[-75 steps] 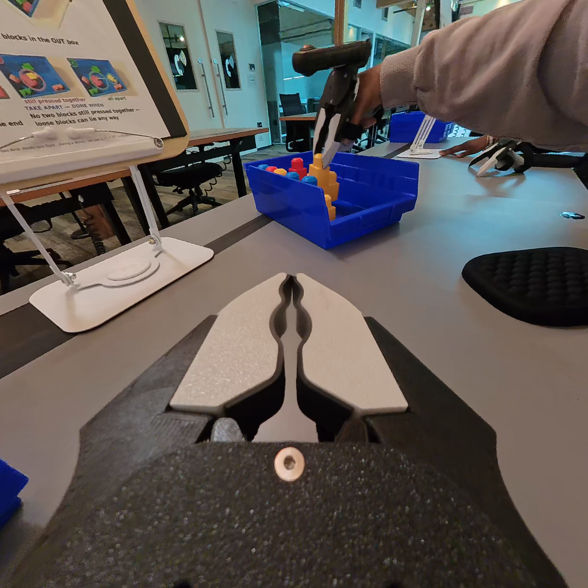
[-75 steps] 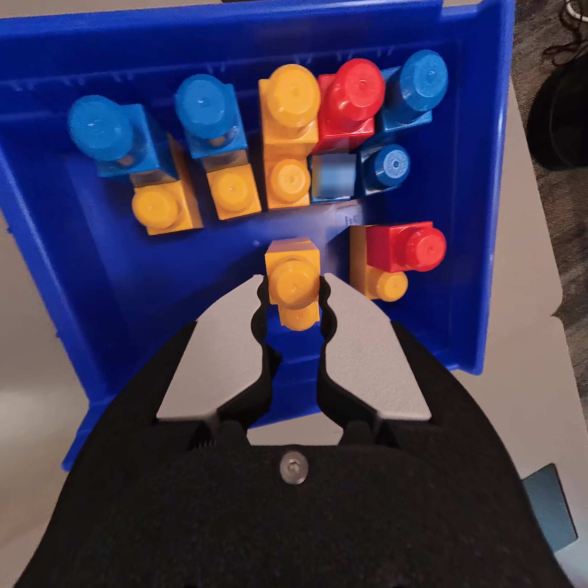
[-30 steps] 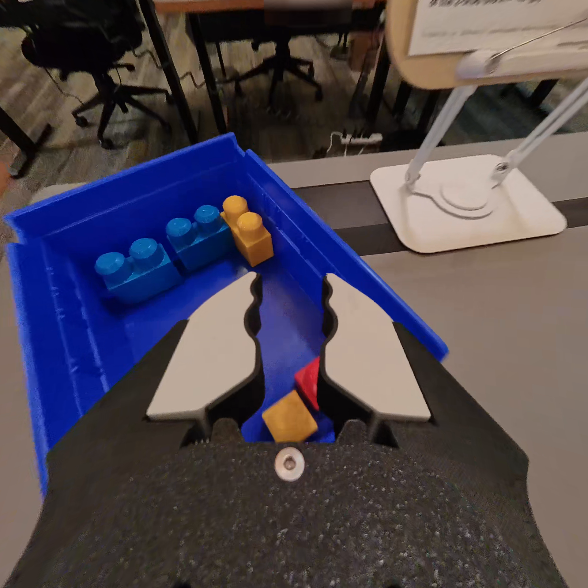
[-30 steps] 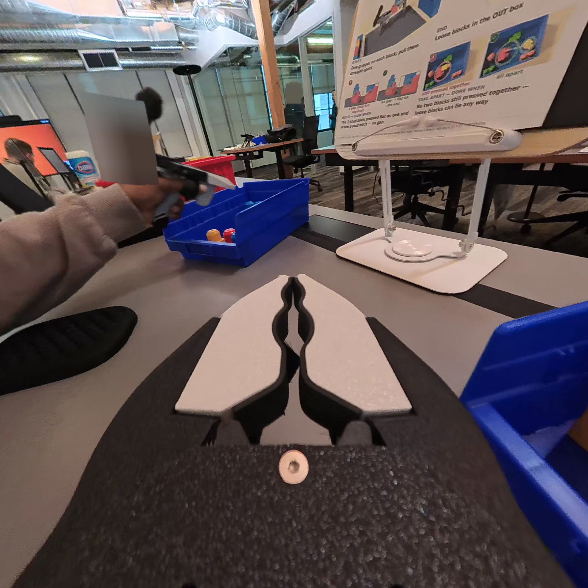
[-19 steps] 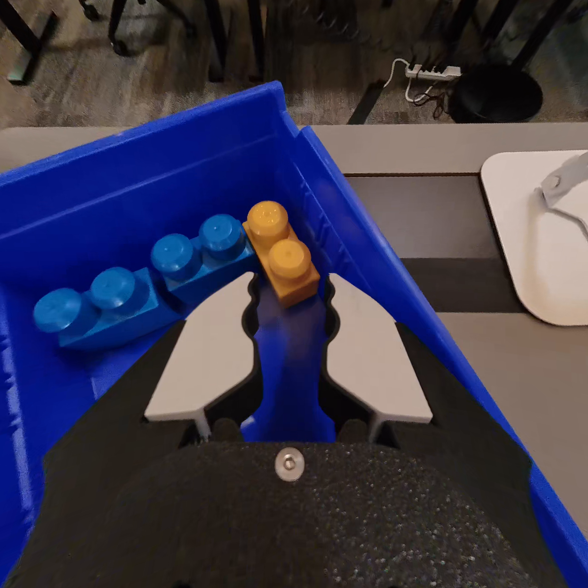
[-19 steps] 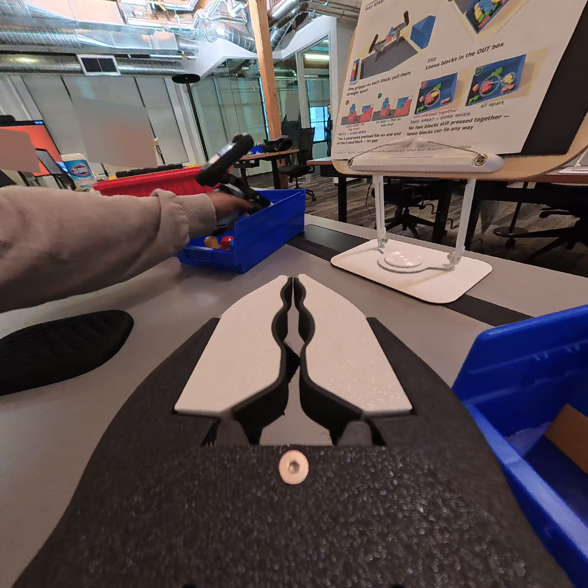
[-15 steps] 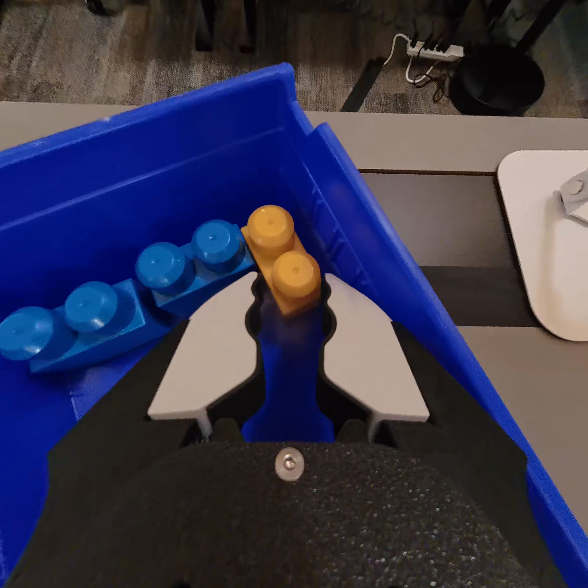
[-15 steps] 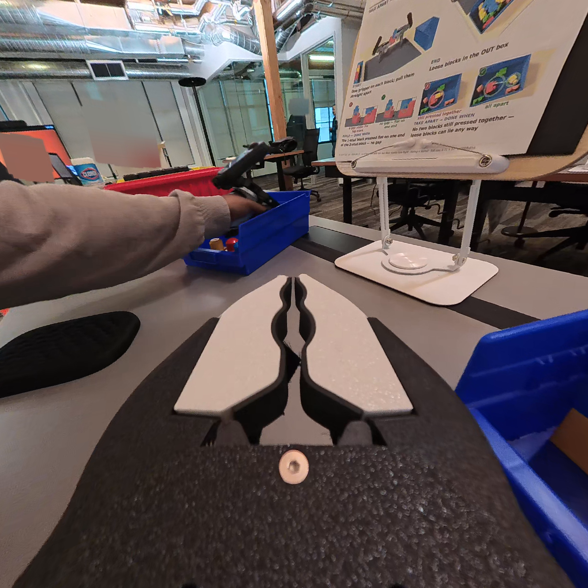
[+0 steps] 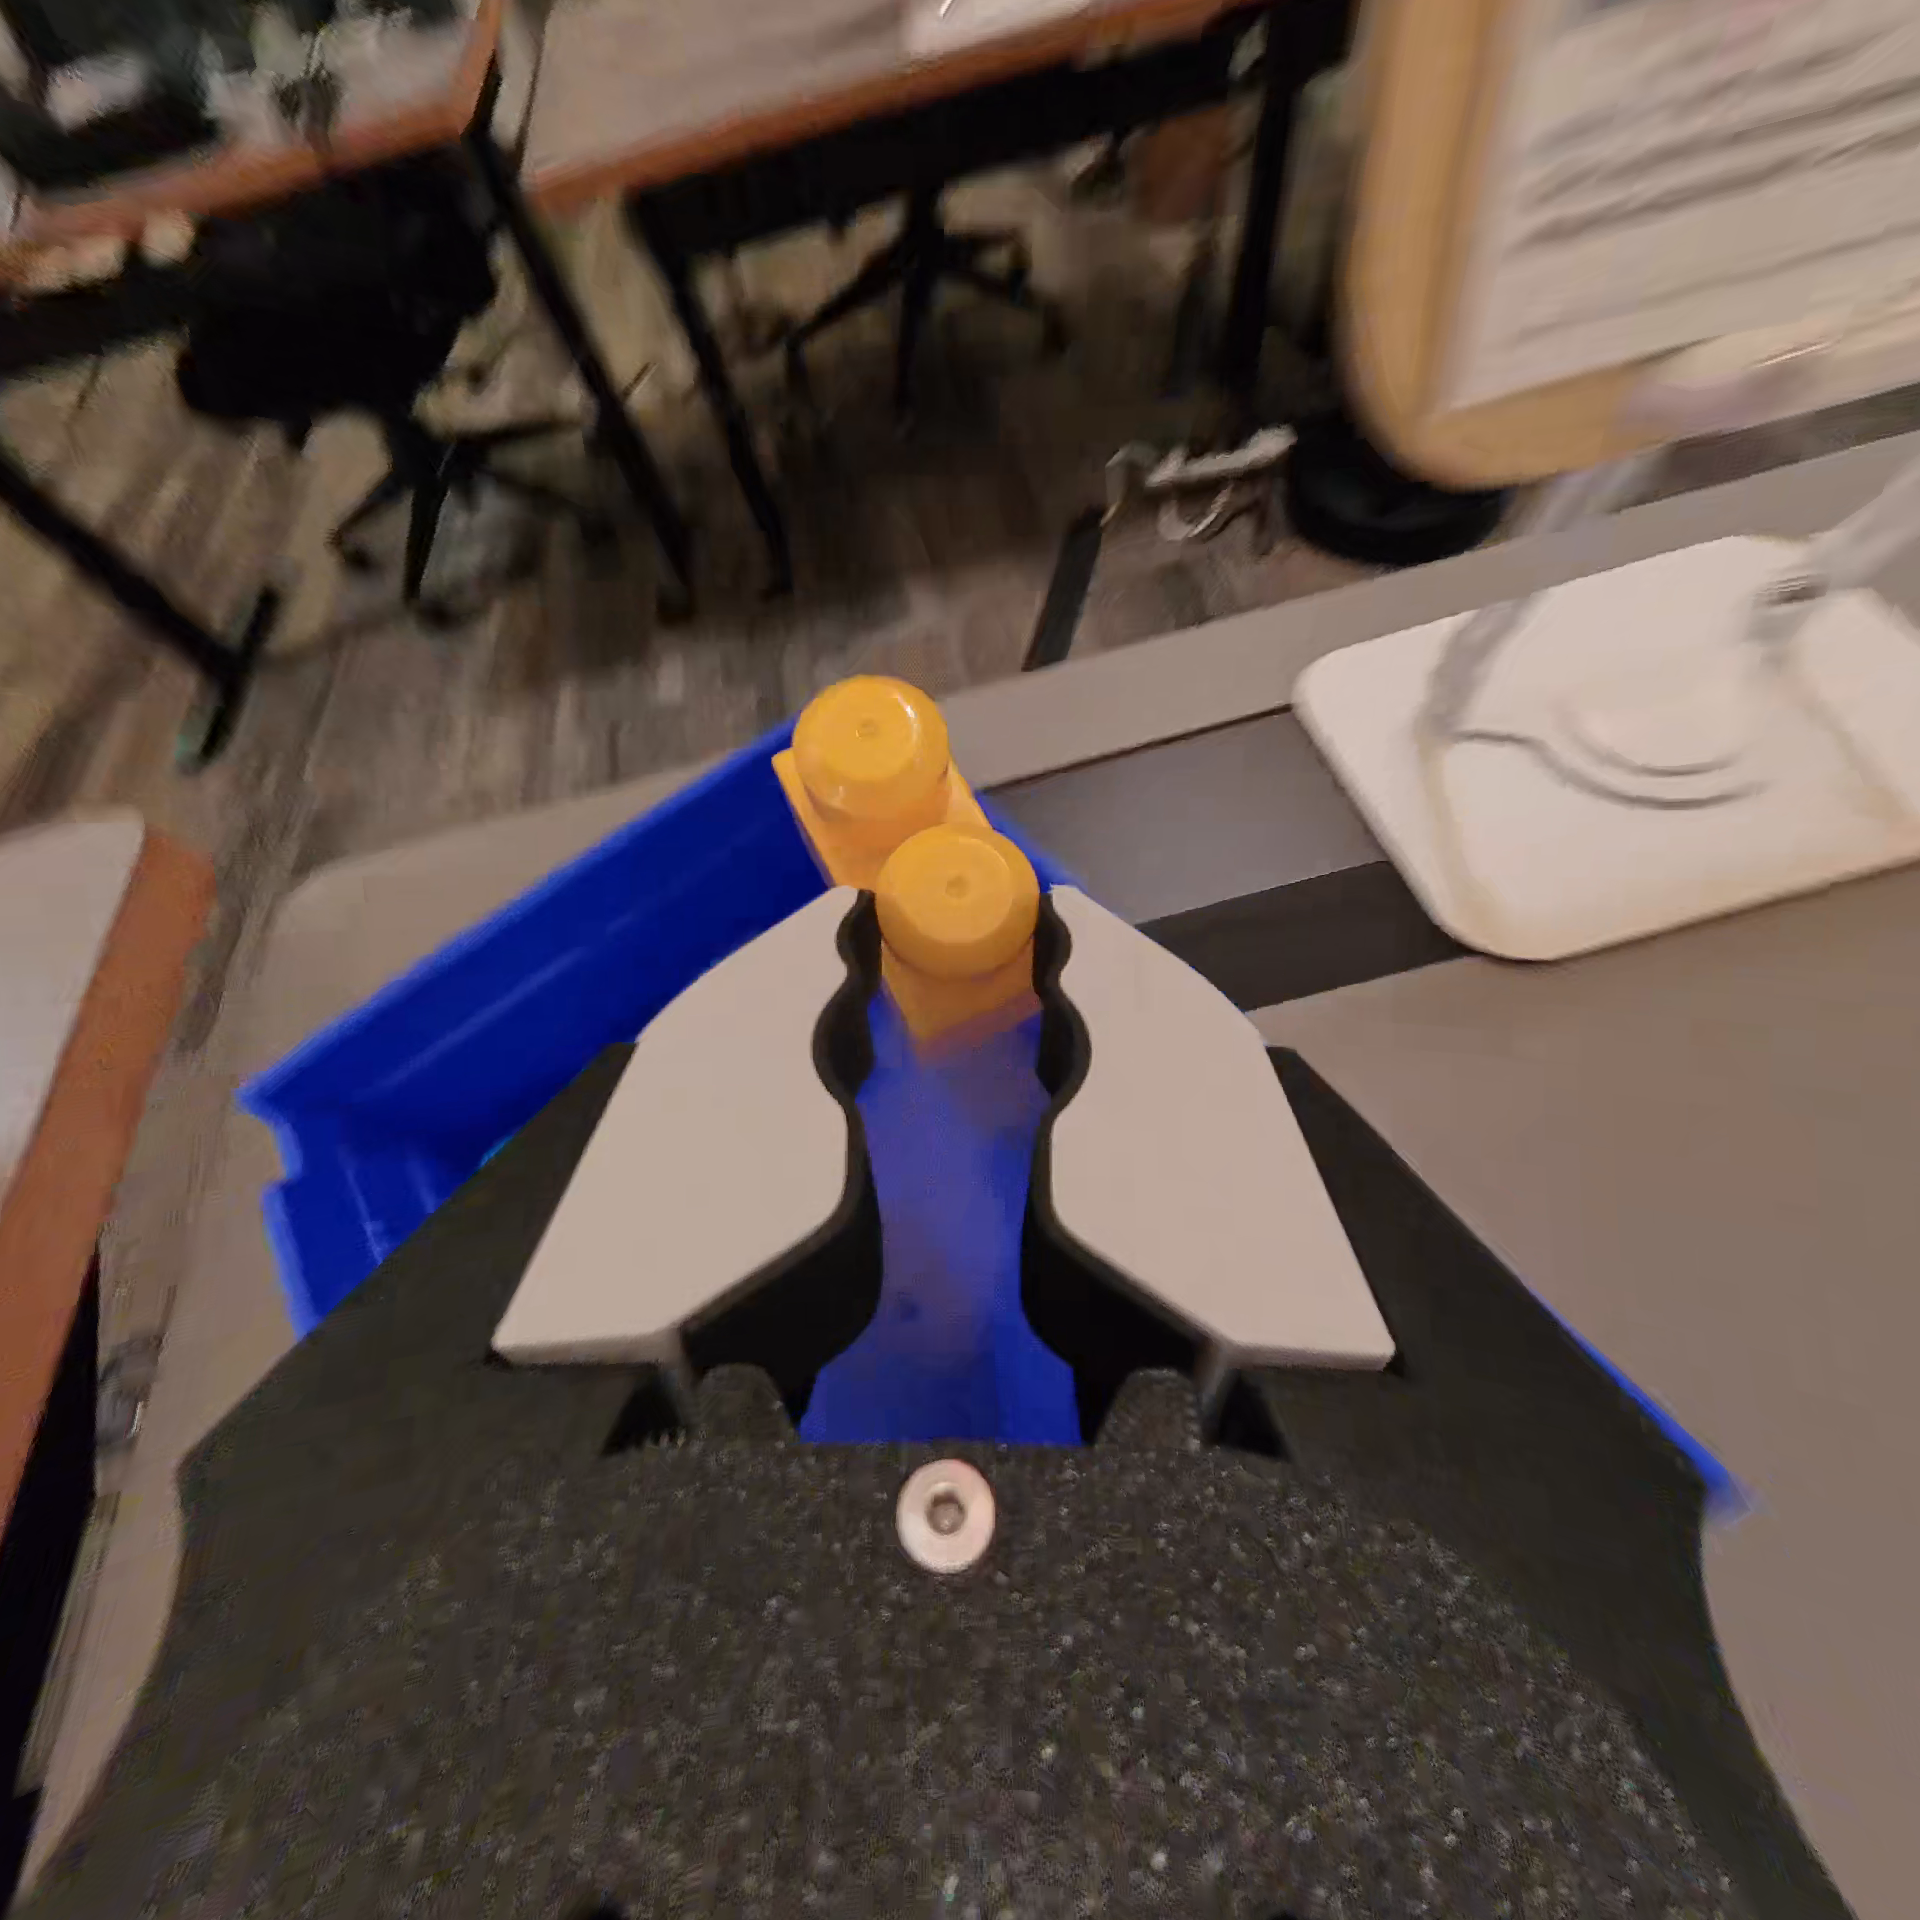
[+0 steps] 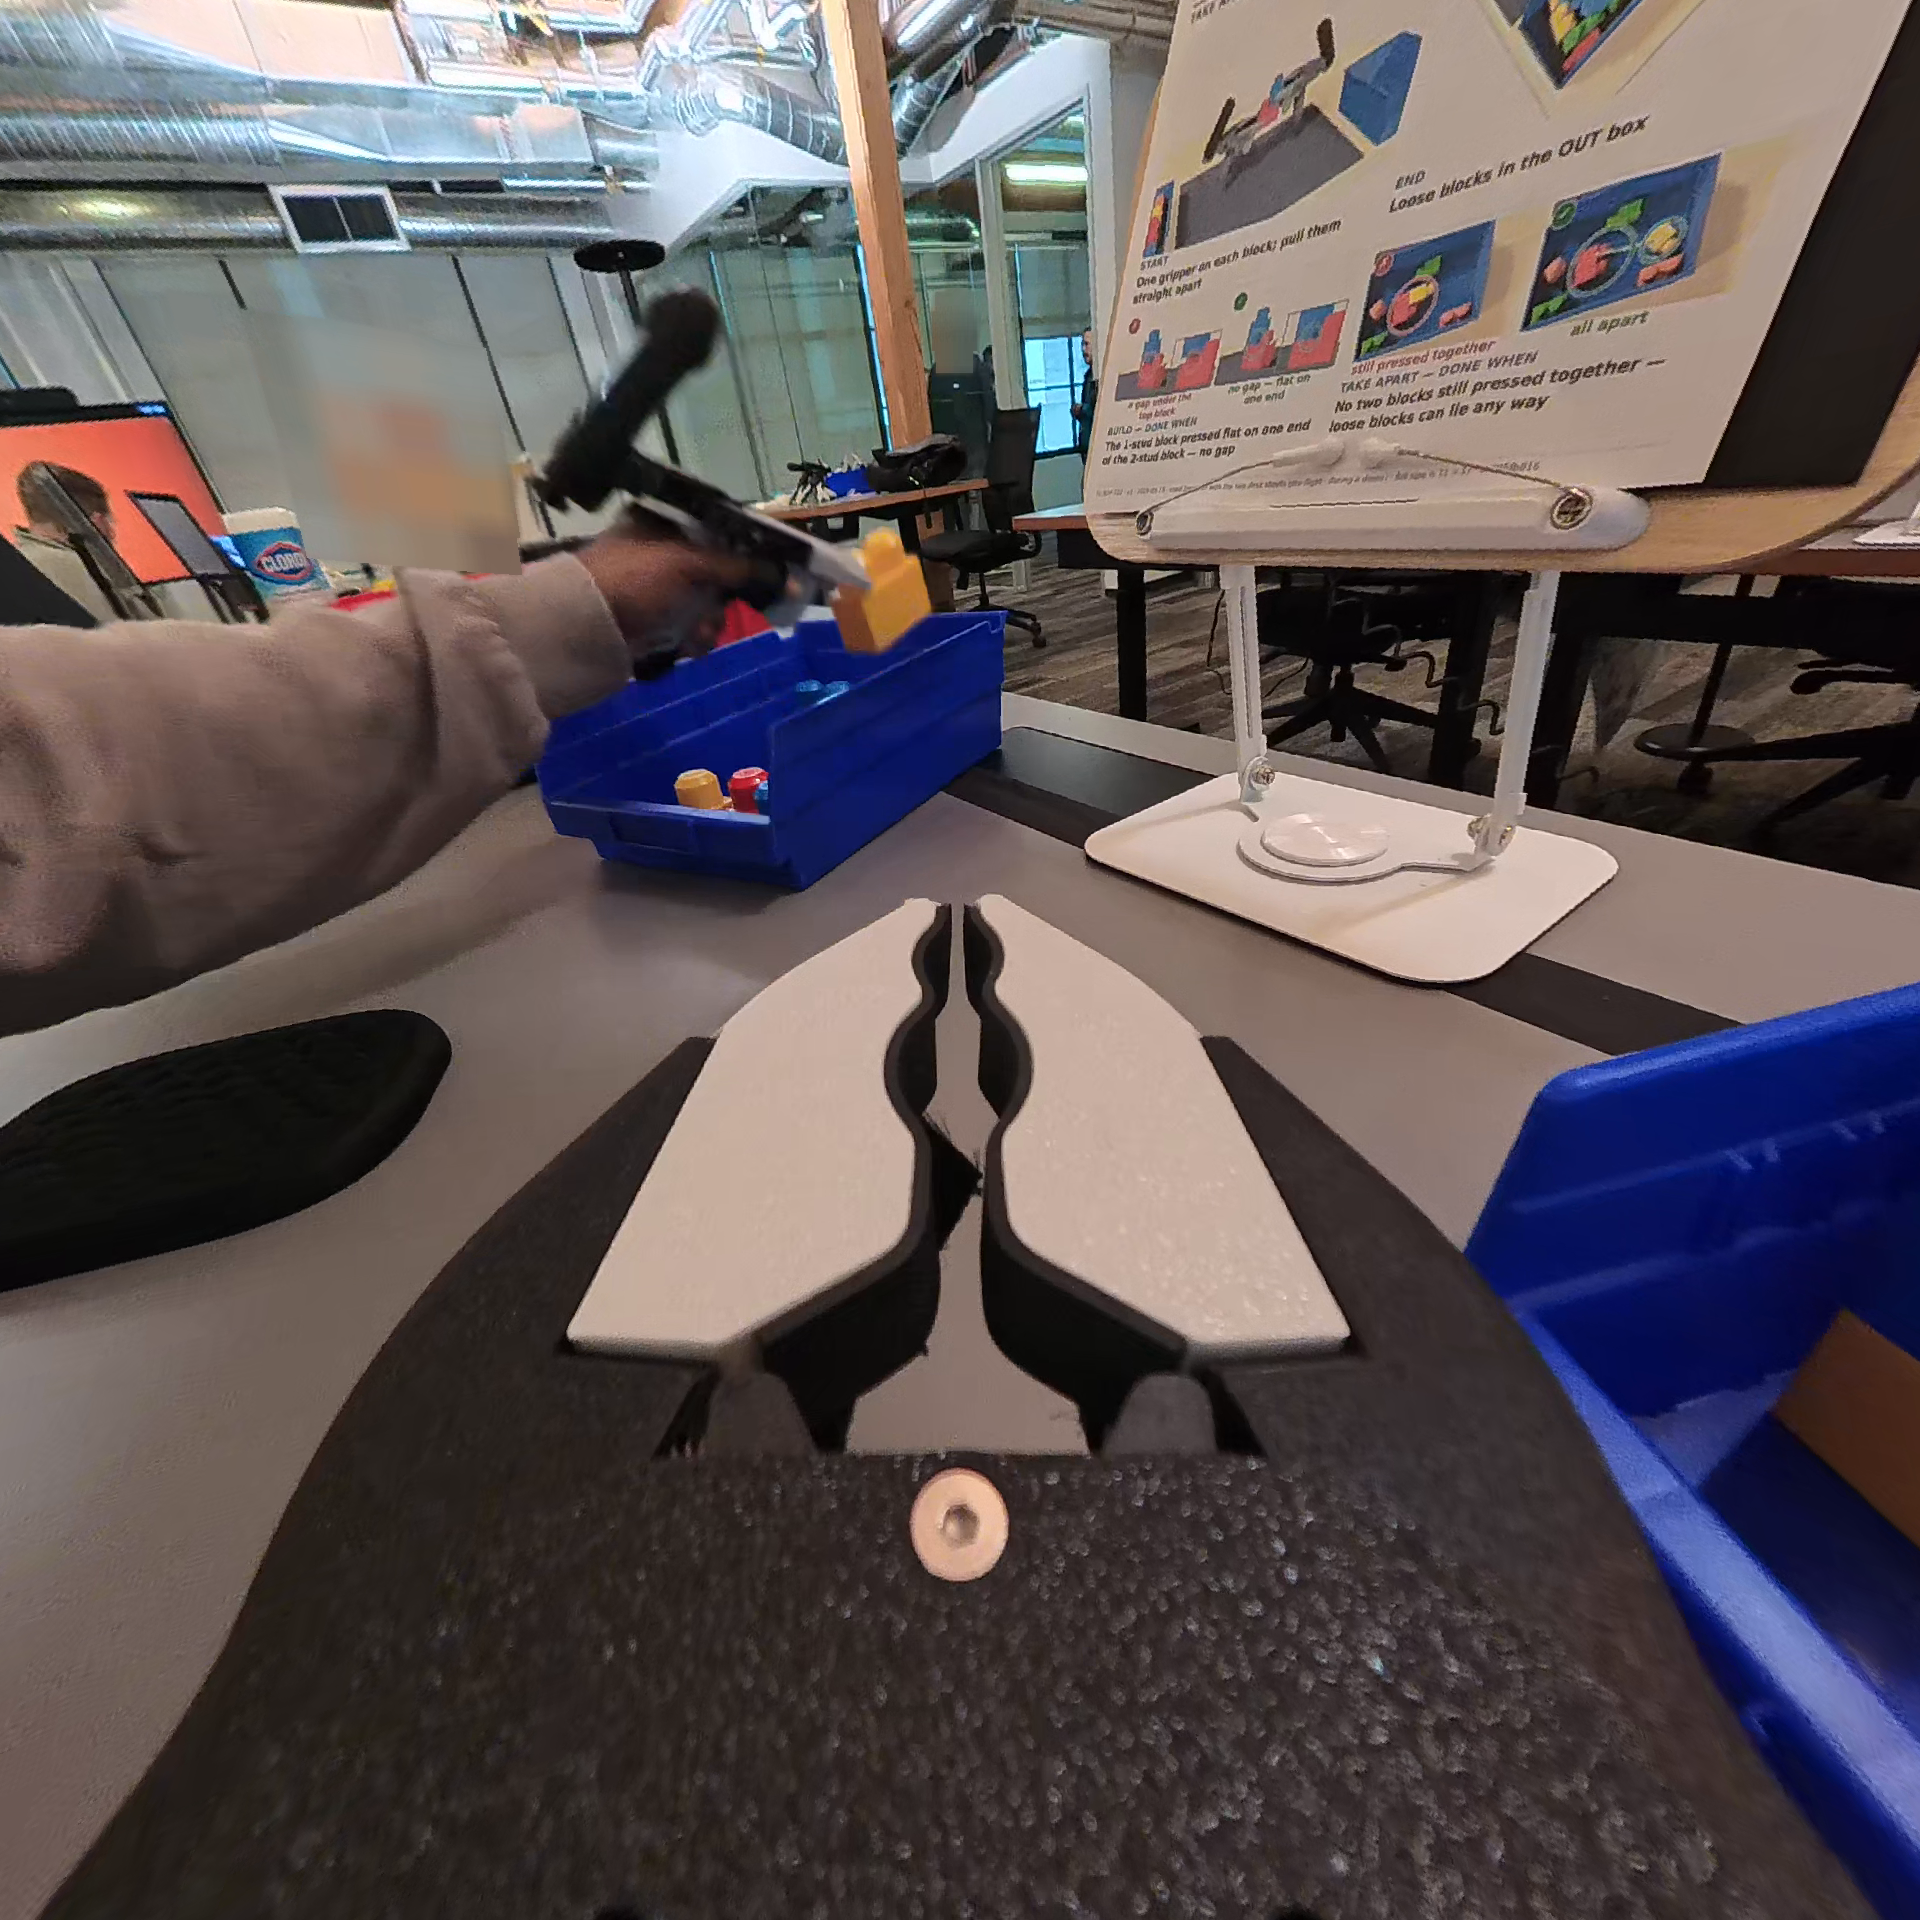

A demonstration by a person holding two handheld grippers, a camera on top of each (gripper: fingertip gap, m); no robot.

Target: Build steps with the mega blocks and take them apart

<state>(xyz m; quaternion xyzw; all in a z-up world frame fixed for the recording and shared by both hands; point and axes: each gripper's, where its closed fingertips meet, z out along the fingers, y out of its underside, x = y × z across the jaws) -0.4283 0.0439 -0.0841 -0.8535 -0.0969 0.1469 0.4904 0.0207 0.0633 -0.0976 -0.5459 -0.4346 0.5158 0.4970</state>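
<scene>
My left gripper (image 9: 948, 902) is shut on a yellow two-stud block (image 9: 914, 842) and holds it lifted above the left blue bin (image 9: 499, 1039). The same gripper (image 10: 847, 569) shows far off in the right wrist view, held by a hand, with the yellow block (image 10: 883, 594) above the bin (image 10: 831, 748). Yellow and red blocks (image 10: 722, 790) lie in the bin's near end. My right gripper (image 10: 958, 909) is shut and empty, low over the grey table (image 10: 582, 966).
A white stand (image 10: 1351, 873) with an instruction board (image 10: 1507, 239) sits behind on the table. A black pad (image 10: 197, 1132) lies at the left. A second blue bin (image 10: 1714, 1247) is close at the right. Chairs and desks stand beyond the table edge.
My left gripper closed on the yellow two-stud block in the bin and lifted it up out of the bin. My right gripper stayed shut and almost still.
</scene>
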